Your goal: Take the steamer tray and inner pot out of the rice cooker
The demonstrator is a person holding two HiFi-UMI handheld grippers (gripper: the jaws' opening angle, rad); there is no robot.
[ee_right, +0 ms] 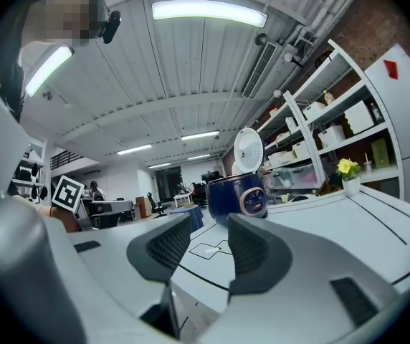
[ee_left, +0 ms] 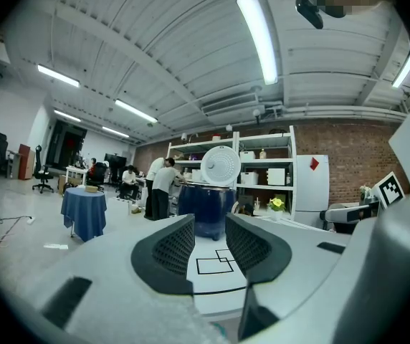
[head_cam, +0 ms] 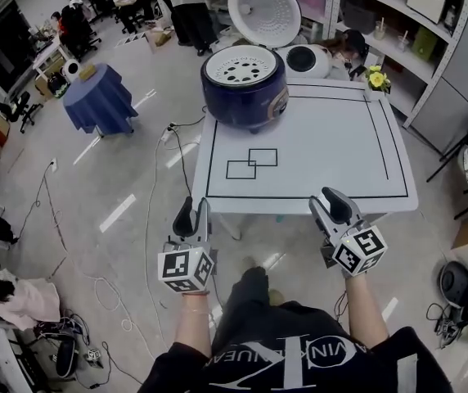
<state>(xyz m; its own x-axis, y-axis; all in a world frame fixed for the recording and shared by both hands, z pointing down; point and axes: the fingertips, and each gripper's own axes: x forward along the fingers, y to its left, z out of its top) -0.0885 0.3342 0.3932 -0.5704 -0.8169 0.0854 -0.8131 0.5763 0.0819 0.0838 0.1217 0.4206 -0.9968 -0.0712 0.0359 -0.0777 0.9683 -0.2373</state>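
A dark blue rice cooker (head_cam: 244,84) stands at the far left corner of the white table (head_cam: 332,154), its round white lid (head_cam: 264,11) raised. A white perforated steamer tray (head_cam: 240,65) sits in its top. The same cooker (ee_left: 205,210) shows far off in the left gripper view and again as the cooker (ee_right: 239,197) in the right gripper view. My left gripper (head_cam: 193,217) and right gripper (head_cam: 330,202) hang level just short of the table's near edge, well apart from the cooker. Both stand open, with nothing between their jaws. The inner pot is hidden under the tray.
Two overlapping black rectangles (head_cam: 251,163) are drawn on the table inside a black border. A yellow flower pot (head_cam: 375,79) stands at the far right corner. Shelves (head_cam: 398,15) run behind. A blue-draped round table (head_cam: 99,97) and people stand at the back left. Cables lie on the floor.
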